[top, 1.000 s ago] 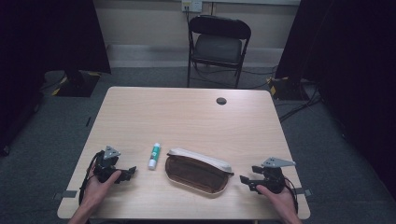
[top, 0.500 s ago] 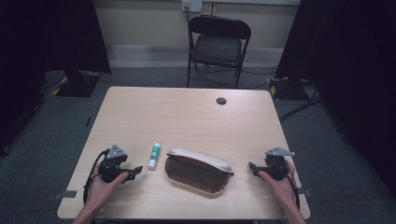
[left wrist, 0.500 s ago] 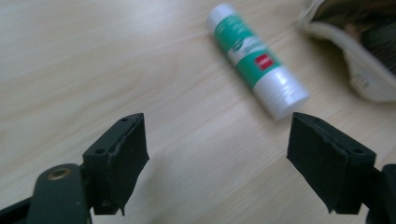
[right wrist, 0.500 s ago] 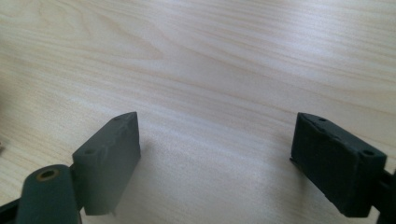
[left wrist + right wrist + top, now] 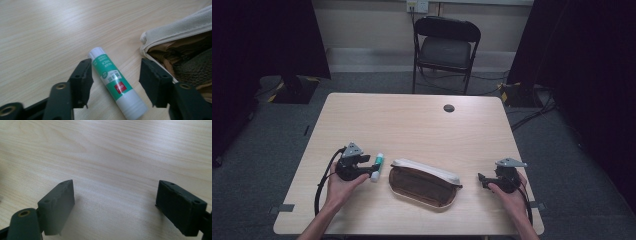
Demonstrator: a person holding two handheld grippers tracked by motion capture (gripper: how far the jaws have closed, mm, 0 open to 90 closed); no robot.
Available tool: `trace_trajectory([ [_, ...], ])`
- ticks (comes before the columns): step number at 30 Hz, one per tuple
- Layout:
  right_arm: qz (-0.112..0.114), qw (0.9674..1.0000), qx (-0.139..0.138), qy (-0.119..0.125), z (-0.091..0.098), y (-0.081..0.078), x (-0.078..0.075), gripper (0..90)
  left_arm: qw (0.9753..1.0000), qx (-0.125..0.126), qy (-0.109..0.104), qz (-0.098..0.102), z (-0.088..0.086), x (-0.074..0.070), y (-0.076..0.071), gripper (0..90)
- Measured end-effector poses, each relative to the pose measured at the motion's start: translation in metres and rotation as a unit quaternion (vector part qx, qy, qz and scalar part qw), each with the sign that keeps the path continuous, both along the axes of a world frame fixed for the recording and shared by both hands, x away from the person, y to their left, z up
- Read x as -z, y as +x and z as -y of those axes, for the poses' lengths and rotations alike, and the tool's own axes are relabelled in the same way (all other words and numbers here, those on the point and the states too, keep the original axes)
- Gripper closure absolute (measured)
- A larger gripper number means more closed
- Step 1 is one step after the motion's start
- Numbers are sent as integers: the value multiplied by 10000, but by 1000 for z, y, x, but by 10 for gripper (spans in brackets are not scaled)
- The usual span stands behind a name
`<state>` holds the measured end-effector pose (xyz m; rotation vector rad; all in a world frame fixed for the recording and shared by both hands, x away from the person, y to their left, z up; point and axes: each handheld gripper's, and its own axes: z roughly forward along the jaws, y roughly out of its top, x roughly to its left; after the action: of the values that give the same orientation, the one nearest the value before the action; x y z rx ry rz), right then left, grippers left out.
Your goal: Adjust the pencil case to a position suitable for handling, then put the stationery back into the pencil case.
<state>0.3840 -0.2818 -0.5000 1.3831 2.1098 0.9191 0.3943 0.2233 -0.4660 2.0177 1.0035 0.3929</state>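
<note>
Glue stick lies between the closing left jaws

The left gripper (image 5: 371, 169) straddles the glue stick (image 5: 115, 83) at the table's (image 5: 412, 125) near left; its jaws have just been closing yet stand clear of the tube, gripping nothing. The stick's long axis runs slantwise between them, so they should meet its sides. Just right lies the open pouch (image 5: 424, 182), near enough to crowd a lift. Farther right, the right gripper (image 5: 115, 205) is spread wide over bare wood, well apart
</note>
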Motion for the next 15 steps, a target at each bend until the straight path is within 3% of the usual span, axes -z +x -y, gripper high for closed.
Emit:
trace_trajectory([
  [5,9,10000,-5,-20,0,0,0,148,10000,16,8,-39,1,2,-2,530],
  [9,21,10000,1,-30,0,0,0,149,9988,207,416,-179,9,8,0,535],
  [11,22,10000,-3,-30,0,-1,0,151,9987,240,386,-215,8,11,1,529],
  [12,22,10000,-6,-29,0,-1,0,151,9982,260,507,-160,7,11,2,530],
  [15,27,10000,0,-33,0,0,0,151,9986,261,424,-189,6,13,3,558],
])
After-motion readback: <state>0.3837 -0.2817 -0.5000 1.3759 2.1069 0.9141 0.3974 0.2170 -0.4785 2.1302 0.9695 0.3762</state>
